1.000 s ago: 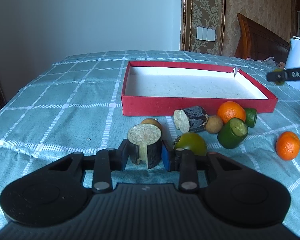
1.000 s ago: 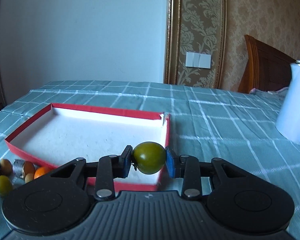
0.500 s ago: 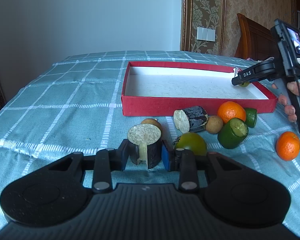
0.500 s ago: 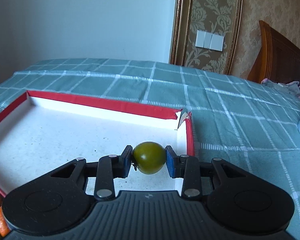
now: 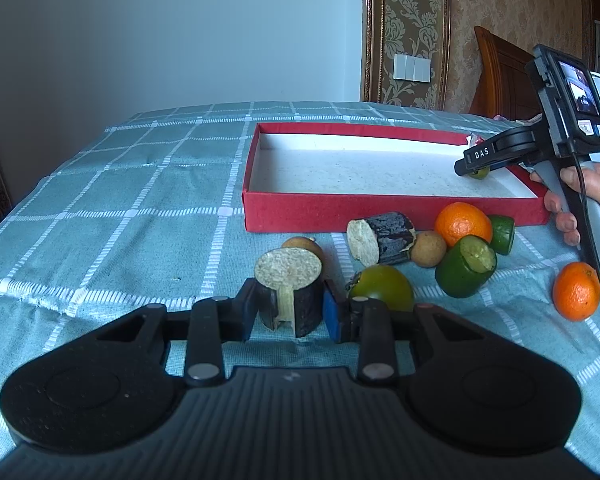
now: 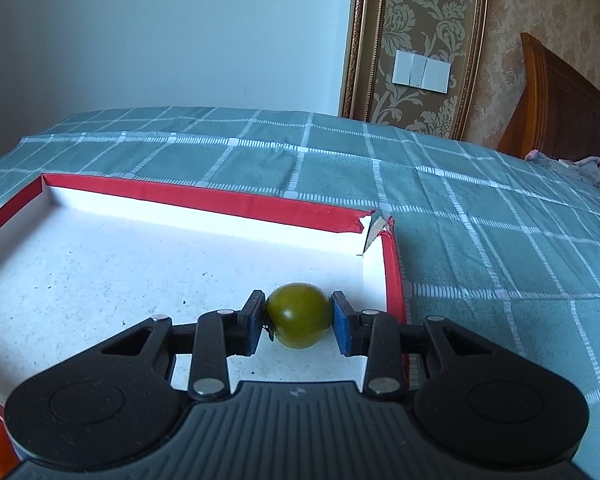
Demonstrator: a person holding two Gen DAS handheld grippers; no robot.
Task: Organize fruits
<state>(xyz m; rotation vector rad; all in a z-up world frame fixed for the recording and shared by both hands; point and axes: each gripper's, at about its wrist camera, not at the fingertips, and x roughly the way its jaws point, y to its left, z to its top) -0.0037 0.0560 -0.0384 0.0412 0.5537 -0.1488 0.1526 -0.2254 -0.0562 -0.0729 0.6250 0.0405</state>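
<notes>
Right gripper (image 6: 299, 317), clamped on green fruit (image 6: 299, 315), has moved over into red tray (image 6: 204, 198) corner; release likely next. Left gripper (image 5: 289, 308) unchanged, clamped on cane piece (image 5: 289, 286).

The green tomato (image 6: 299, 315), clamped in the right gripper (image 6: 299, 322), has been carried over the red tray's (image 6: 204, 199) right edge and lowered near its far right corner.
</notes>
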